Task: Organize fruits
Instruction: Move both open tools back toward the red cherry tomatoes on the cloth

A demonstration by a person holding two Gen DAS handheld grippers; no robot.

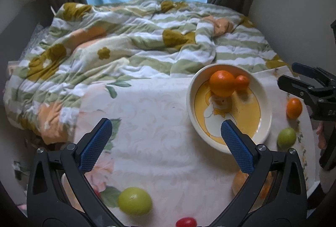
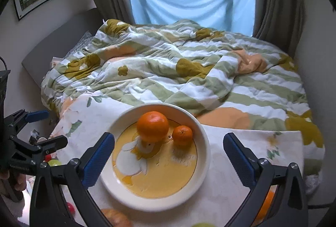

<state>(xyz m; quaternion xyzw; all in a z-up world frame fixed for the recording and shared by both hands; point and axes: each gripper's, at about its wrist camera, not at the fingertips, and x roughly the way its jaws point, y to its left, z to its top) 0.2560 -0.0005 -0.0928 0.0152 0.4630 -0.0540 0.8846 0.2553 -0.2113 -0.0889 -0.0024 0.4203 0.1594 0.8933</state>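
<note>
On floral cloth: bowl (image 2: 206,155) w/ lg orange (image 2: 152,126) + sm mandarin (image 2: 182,135) touching; left gripper (image 1: 166,132) & right gripper (image 2: 169,147) both wide open, holding nothing.

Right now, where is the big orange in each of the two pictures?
Left wrist view: the big orange sits right of centre, at the bowl's far side.
Right wrist view: it sits near the middle.
Shared landmark: the white bowl holding it, small orange beside.
</note>
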